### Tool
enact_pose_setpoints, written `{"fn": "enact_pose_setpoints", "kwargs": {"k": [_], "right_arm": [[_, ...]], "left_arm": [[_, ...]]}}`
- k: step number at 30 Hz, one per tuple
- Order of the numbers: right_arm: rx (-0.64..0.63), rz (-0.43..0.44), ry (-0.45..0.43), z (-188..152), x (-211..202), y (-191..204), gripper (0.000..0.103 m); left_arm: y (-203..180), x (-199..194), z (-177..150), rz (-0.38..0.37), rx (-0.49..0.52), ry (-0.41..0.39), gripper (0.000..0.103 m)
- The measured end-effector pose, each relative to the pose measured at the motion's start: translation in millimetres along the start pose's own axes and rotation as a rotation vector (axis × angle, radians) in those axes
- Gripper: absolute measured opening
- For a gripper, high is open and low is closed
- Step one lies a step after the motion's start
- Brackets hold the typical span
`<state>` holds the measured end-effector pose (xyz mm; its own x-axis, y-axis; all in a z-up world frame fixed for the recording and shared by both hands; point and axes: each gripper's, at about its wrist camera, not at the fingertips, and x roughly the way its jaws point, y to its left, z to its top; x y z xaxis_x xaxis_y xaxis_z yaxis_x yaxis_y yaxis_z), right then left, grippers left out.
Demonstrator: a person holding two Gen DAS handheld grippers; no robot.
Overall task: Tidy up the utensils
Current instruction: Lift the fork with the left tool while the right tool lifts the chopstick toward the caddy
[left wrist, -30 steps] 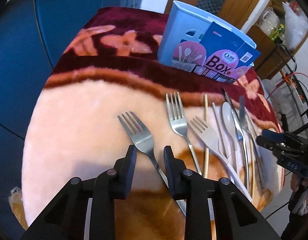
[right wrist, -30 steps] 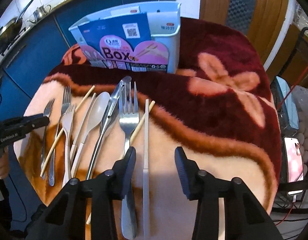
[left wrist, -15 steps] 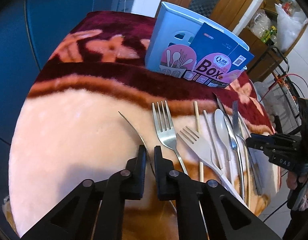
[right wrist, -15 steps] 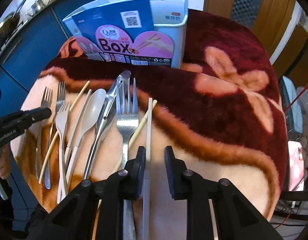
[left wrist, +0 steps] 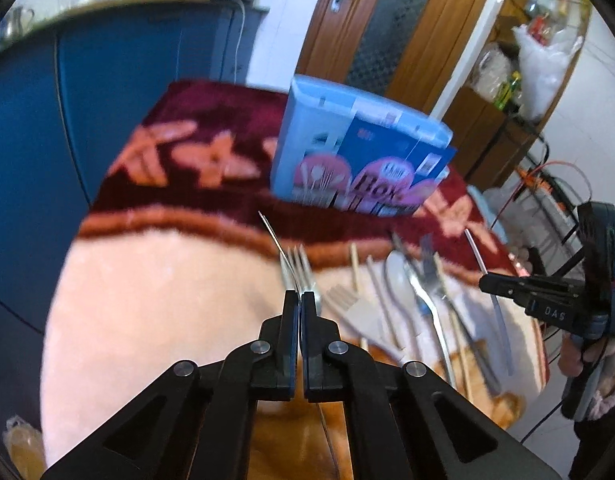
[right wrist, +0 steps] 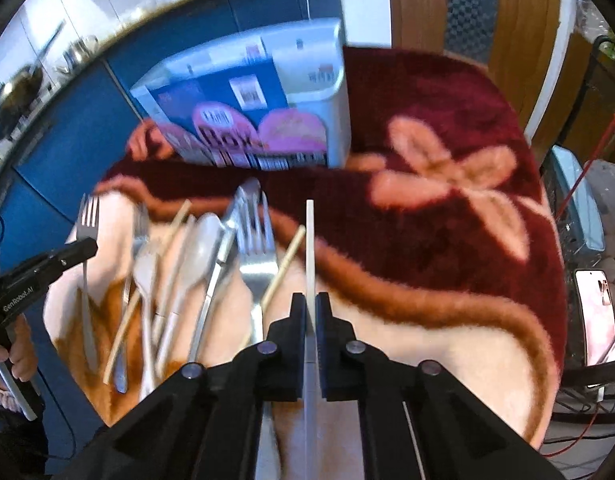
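A fuzzy blanket (right wrist: 447, 248) in cream, orange and maroon covers the table, with blue kitchen cabinets (left wrist: 107, 92) and a wooden door behind. Nearest in the left wrist view, the left gripper (left wrist: 299, 300) is clenched on a steel fork (left wrist: 272, 232), seen edge-on and tipped up off the cloth. Nearest in the right wrist view, the right gripper (right wrist: 311, 304) is clamped on a pale chopstick (right wrist: 309, 248) pointing straight ahead.

Beyond them lies the unsorted row (right wrist: 195, 256) — forks, a pale spoon, a knife, more chopsticks, side by side on the cream part. Farther still stands the light blue utensil box (right wrist: 307, 64) with its printed card; whether anything is inside cannot be told. Judging by this, the sorting has barely begun: two pieces are in hand, most remain on the cloth.

Only the right view shows the lifted fork's tines face-on (right wrist: 88, 216); only the left shows the right gripper's chopstick from the side (left wrist: 489, 276).
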<state>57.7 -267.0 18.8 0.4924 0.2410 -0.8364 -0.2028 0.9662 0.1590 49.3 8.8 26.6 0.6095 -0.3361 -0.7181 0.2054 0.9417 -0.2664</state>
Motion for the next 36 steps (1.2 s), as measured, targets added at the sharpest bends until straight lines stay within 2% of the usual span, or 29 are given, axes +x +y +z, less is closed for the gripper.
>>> {"fn": "enact_pose_setpoints", "kwargs": {"k": [6,11,16,20,25,31,36], "right_arm": [[-0.002,0.033,-0.181,-4.3,-31.1,10.4,0.006],[-0.017,0.033,-0.341,1.2,-51.8,18.8,0.006],[-0.008,0.027,-0.458,15.6,-64.7,19.0,0.006],[-0.011,0.022,-0.526,32.1,-68.6,19.4,0.006],[-0.01,0.044,-0.579,53.1,-66.3,17.7,0.006],[-0.006,0.039,-0.638,73.9,-63.4,14.9,0.006],[-0.006,0.013,-0.713,96.6,-57.3,12.6,0.006]], "left_arm": [[-4.7,-28.5,8.5,0.005,0.019,-0.153,0.001],[-8.5,-47.3,29.5,0.005,0.021,-0.286,0.001],[-13.5,-57.6,57.2,-0.005,0.022,-0.352,0.001],[-21.3,-66.2,86.8,0.005,0.043,-0.403,0.001],[-33.7,-70.5,118.1,0.062,0.093,-0.475,0.001],[-39.2,-53.0,150.6,0.102,0.116,-0.491,0.001],[-38.3,-24.8,168.8,0.119,0.136,-0.469,0.001]]}}
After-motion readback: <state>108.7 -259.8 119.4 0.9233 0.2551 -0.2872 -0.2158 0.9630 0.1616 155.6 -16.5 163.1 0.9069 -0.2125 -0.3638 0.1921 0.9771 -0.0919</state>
